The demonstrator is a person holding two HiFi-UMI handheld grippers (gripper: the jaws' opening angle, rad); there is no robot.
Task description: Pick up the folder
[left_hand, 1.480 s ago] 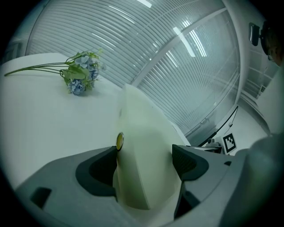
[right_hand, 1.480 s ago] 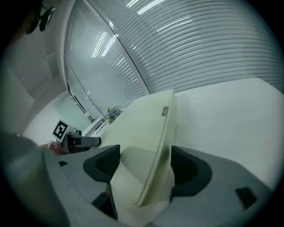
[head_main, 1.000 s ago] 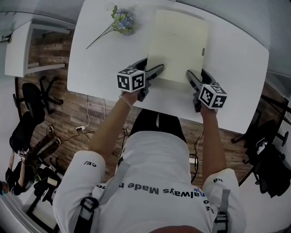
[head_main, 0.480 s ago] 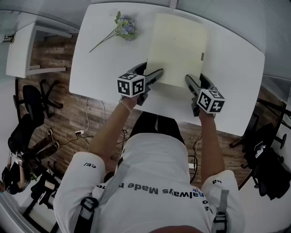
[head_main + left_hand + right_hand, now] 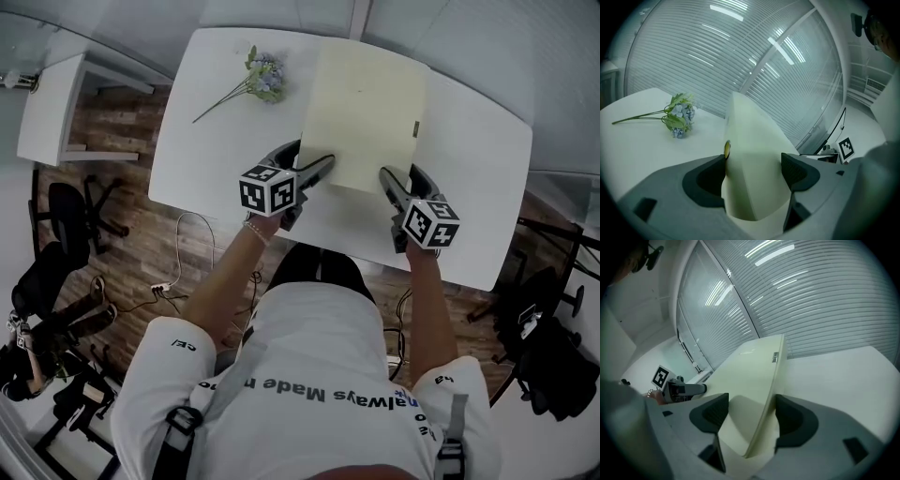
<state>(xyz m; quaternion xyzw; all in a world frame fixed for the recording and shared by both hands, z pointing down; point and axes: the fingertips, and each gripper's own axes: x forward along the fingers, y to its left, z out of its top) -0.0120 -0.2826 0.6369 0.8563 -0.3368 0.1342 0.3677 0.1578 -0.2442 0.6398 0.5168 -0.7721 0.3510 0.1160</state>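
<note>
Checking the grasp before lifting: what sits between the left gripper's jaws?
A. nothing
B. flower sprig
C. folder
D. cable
C: the left gripper view shows the cream folder filling the gap between the left gripper's open jaws, with the flower sprig lying well apart.

**Counter: contents by position**

Folder (image 5: pixel 367 112) on the counter (image 5: pixel 469 187), centre. Flower sprig (image 5: pixel 253 80) left of it, toward the far edge, apart. Left tool (image 5: pixel 312 161) at the folder's near left corner and right tool (image 5: pixel 398 175) at its near right, jaws astride the edge.
</note>
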